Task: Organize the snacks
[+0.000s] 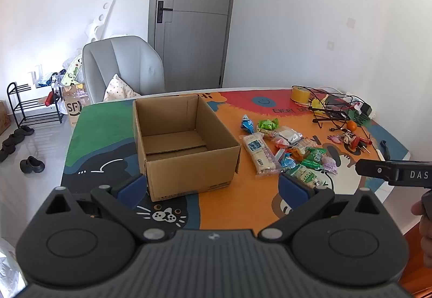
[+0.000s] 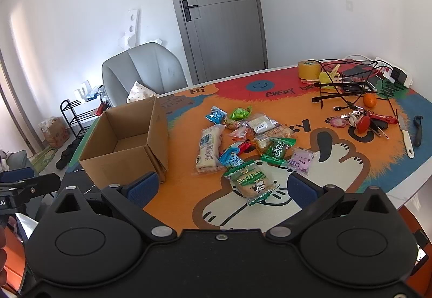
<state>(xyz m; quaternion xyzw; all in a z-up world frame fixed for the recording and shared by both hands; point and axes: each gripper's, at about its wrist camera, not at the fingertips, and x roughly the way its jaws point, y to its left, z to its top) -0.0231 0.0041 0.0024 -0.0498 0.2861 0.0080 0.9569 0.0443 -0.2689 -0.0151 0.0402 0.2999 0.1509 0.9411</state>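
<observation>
left gripper (image 1: pixel 213 184) spread wide, blue pads holding nothing; the cardboard box (image 1: pixel 186 146) sits just ahead, its near corner between the fingertips, inside bare. right gripper (image 2: pixel 221 184) equally wide, nothing gripped — a green-and-white biscuit packet (image 2: pixel 252 182) lies on the mat in the gap between its pads, not touched by either.

snack pile (image 2: pixel 243 141) lies loose on the orange part of the table mat (image 2: pixel 189 171), just right of the box: long pale cracker pack (image 2: pixel 208 146), blue wrapper (image 2: pixel 216 115), shiny green wrapper (image 2: pixel 240 113), dark green packet (image 2: pixel 279 149), lilac packet (image 2: pixel 302 159), several overlapping.

far right of the table, well apart from the snacks — yellow tape roll (image 2: pixel 309 70), tangle of black cables (image 2: pixel 348 82), an orange (image 2: pixel 369 100), keys with a red fob (image 2: pixel 361 122), white-handled knife (image 2: pixel 405 133).

grey chair (image 1: pixel 121 65) behind the box. the right gripper's black body shows at the edge of the left view (image 1: pixel 391 171).
</observation>
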